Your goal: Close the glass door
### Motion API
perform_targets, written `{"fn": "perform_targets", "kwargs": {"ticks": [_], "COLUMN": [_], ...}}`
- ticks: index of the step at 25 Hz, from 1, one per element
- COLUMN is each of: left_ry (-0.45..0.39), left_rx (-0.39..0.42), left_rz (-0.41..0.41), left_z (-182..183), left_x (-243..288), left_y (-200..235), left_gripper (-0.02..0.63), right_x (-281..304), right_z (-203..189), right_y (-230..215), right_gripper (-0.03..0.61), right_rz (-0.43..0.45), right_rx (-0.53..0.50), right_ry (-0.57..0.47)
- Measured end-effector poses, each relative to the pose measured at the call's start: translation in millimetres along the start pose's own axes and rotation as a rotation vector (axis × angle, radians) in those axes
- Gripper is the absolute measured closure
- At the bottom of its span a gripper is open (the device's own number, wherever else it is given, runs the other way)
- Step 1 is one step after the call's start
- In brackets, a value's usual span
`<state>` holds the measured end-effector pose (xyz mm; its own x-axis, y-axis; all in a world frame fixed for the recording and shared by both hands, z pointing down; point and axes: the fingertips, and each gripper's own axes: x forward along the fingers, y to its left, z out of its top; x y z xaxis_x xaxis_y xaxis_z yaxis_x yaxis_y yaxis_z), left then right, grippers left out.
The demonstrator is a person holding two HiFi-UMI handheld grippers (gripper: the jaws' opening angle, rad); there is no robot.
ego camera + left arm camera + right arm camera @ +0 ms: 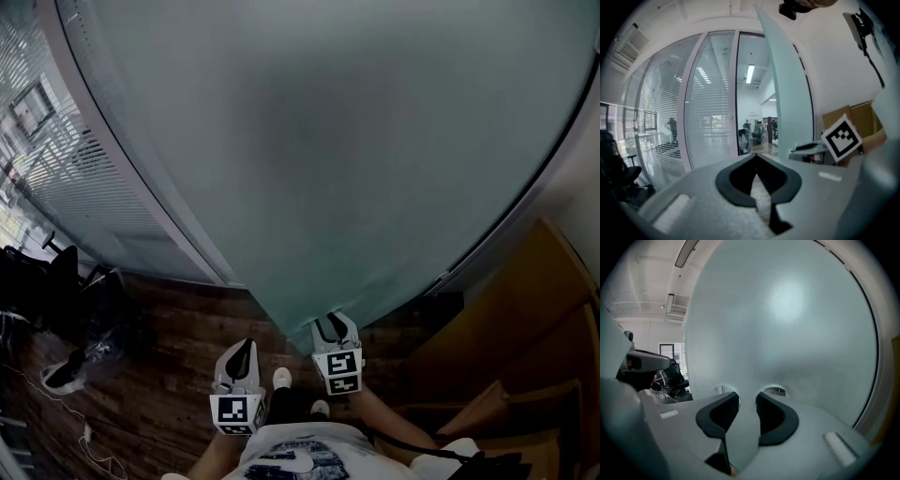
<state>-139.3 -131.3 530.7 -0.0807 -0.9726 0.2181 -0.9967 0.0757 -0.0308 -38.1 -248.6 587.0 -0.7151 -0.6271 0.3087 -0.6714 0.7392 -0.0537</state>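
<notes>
Frosted glass door [356, 141] fills the middle of the head view, its bottom corner reaching down to the right gripper [333, 323]. In the right gripper view the door's edge runs between the two dark pads [771, 413], which clamp it from both sides. Just left of it and nearer the person, the left gripper [246, 345] hangs over the wooden floor [178, 347], jaws closed tip to tip on nothing. Glass partitions with blinds [56, 141] stand at far left, cardboard boxes [534, 309] at right.

Pale green frosted glass door [375, 141], dark brown plank floor [187, 328]
</notes>
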Motion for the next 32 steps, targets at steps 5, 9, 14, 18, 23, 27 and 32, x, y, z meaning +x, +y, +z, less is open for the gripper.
{"fn": "perform_targets", "kwargs": {"ticks": [5,9,14,18,23,27,32], "left_ry": [-0.03,-0.023,-0.031,-0.029,-0.036,-0.035,-0.032], "left_rx": [0.013,0.001,0.011,0.005,0.01,0.009,0.008], "left_rz": [-0.023,-0.052,-0.084,-0.107,-0.133,-0.148,-0.151], "left_z": [9.7,13.4,13.7,19.8,18.0,21.2,23.0], "left_x": [23.5,41.1,66.2,85.4,104.2,118.9,134.7], "left_y": [13.7,24.3,44.8,55.5,67.7,77.5,92.5], "left_gripper": [0.611,0.611,0.611,0.611,0.611,0.611,0.611], "right_x": [14.0,26.3,44.1,58.7,79.3,95.9,115.3], "right_z": [5.0,8.3,14.4,18.2,24.3,32.3,36.5], "right_y": [-2.6,-3.7,-7.9,-12.2,-17.6,-22.7,-31.7], "right_gripper": [0.456,0.456,0.456,0.456,0.456,0.456,0.456], "right_rz": [-0.024,-0.05,-0.094,-0.122,-0.146,-0.165,-0.192], "right_rx": [0.007,0.017,0.032,0.04,0.048,0.05,0.05], "right_ry": [0.002,0.004,0.006,0.001,0.0,-0.003,-0.007]}}
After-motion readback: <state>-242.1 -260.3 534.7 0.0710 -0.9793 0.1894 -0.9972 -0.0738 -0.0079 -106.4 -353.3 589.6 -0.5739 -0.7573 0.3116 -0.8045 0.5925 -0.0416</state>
